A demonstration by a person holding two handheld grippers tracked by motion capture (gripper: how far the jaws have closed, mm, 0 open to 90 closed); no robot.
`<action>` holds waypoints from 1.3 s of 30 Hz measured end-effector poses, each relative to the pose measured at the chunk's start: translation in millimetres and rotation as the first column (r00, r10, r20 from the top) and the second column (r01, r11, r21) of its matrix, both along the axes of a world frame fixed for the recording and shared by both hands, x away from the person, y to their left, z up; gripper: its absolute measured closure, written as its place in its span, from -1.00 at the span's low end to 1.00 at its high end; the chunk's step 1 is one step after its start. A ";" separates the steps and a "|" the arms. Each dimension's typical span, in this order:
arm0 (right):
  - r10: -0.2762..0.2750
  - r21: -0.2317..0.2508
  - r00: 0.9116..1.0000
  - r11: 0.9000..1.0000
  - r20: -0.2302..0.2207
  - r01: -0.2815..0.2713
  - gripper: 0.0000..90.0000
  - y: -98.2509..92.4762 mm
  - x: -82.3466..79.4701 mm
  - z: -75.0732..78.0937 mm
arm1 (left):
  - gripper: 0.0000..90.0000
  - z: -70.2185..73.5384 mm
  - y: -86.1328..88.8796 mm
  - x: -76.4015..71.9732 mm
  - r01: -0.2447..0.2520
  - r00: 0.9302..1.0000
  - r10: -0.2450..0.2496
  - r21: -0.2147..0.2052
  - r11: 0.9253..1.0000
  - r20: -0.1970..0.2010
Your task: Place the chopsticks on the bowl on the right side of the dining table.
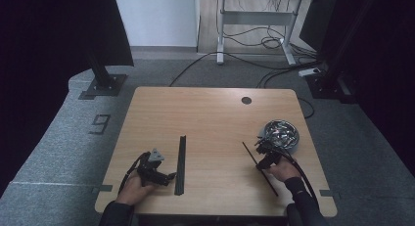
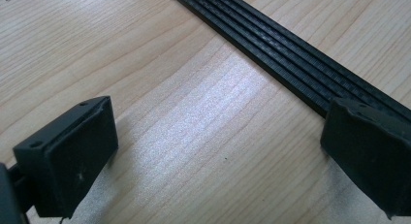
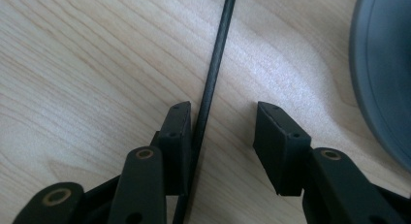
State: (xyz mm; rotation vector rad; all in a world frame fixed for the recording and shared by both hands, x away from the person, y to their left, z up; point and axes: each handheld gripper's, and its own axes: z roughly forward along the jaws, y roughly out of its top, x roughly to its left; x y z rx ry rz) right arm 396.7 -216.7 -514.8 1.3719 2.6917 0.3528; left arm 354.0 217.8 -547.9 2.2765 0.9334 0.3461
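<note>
Between the pads of my right tool point(image 3: 223, 136), near the right edge of the surface point(image 1: 215, 113), lies a thin black rod point(image 3: 213, 73). In the right gripper view it runs from near to far. It sits tight against one pad point(image 3: 178, 136), and a clear gap of bare wood separates it from the other pad point(image 3: 278, 141). So this tool is only partly closed and nothing is clamped yet. In the high view the rod point(image 1: 250, 155) lies at a slant, its far end close to a shiny metal bowl point(image 1: 280, 133).

I judge the main risk to be the uneven contact. If the free pad comes in while the rod rests on one side only, the rod could roll or skid across the wood. It could also tip up at one end and slip out, because it is so slender. A swing of its far end might knock the bowl beside it.

At the near left, my left tool point(image 2: 218, 151) hangs spread wide over bare wood, grasping nothing. A flat ribbed black strip point(image 2: 291, 64) lies just beside one pad point(image 2: 368, 156). A careless drop of that hand could nudge the strip out of line.
</note>
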 end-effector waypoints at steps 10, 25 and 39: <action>0.022 -0.077 0.995 0.997 -0.102 -0.030 0.46 11.1 10.3 2.4 | -1.00 0.0 -0.2 0.0 -0.001 1.000 0.001 0.000 1.000 0.000; 0.036 -0.130 0.981 0.990 -0.190 -0.062 0.82 18.8 21.8 2.9 | -1.00 -0.1 -0.5 -0.2 -0.003 1.000 0.003 0.002 1.000 0.001; 0.053 -0.115 0.981 0.991 -0.189 -0.076 0.90 15.7 22.4 2.8 | -1.00 -0.1 -0.4 -0.1 -0.003 1.000 0.003 0.001 1.000 0.001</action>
